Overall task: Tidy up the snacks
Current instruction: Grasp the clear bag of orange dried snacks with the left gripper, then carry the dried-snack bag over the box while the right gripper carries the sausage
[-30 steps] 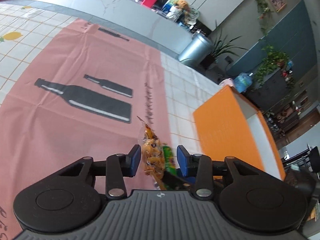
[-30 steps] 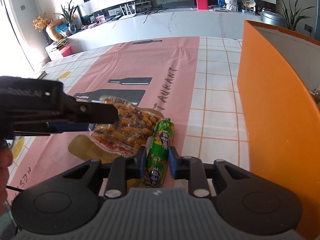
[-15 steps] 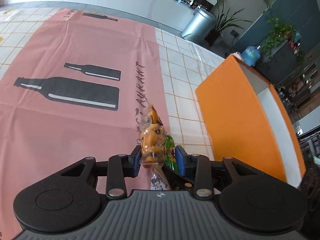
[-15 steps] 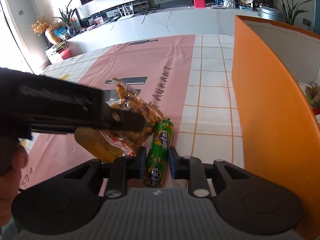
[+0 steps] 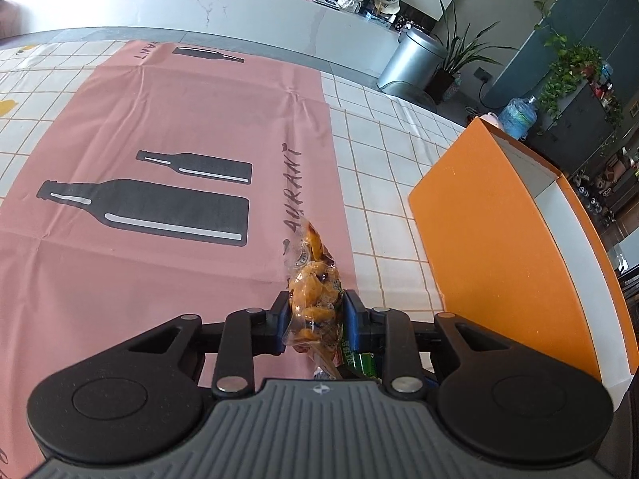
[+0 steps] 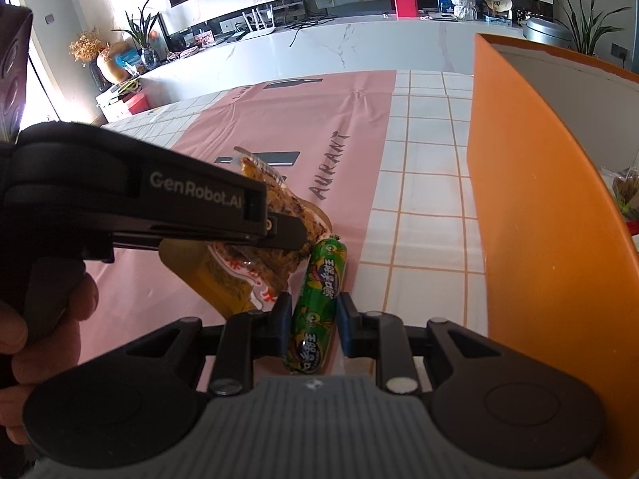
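The left claw (image 6: 279, 235) hides the middle of the clear snack bag (image 6: 275, 255) in the right wrist view. The green sausage (image 5: 359, 361) shows only as a sliver under the left claw's (image 5: 314, 315) body. The orange box (image 6: 531, 219) is cut off by the right edge; its contents (image 6: 627, 195) are too blurred to name. The tabletop's (image 5: 383, 167) printed word is partly covered.

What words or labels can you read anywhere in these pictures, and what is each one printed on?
"GenRobot.AI": side of the left gripper.
"AURANT": pink tablecloth, beside the printed bottles; the letters before it are hidden.
Green sausage in the right gripper: yellow characters, too distorted to read.
Orange snack bag: red print, too blurred to read.
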